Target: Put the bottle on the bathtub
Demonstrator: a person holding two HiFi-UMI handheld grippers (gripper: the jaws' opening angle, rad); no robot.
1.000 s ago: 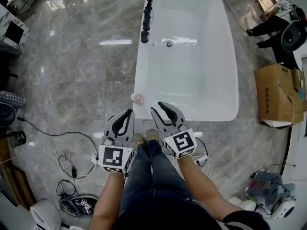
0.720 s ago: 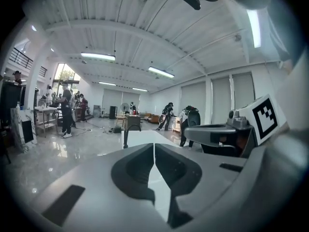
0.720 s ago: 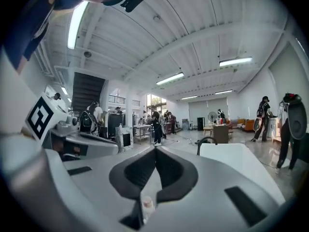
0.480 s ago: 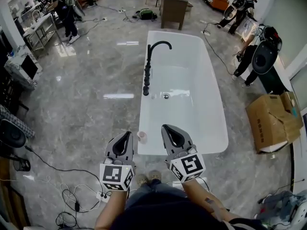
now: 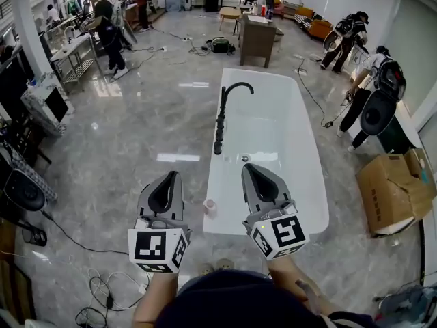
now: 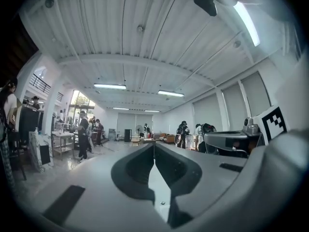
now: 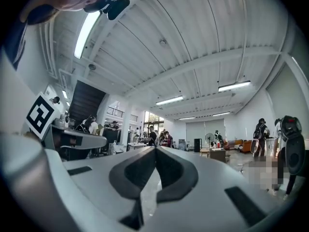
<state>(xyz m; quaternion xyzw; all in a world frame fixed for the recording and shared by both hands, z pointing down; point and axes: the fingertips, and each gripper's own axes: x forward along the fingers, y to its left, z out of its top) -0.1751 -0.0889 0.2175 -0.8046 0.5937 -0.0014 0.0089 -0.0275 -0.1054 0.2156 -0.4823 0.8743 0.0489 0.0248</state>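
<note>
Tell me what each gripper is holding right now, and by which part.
Nothing is held. The left gripper and right gripper both have their jaws together, empty. The bottle sits at the bathtub's near corner, apart from both.

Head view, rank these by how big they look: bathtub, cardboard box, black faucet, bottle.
1. bathtub
2. cardboard box
3. black faucet, tall but thin, so it covers less area than the box
4. bottle, clearly smallest, though nearer the camera than the faucet
</note>
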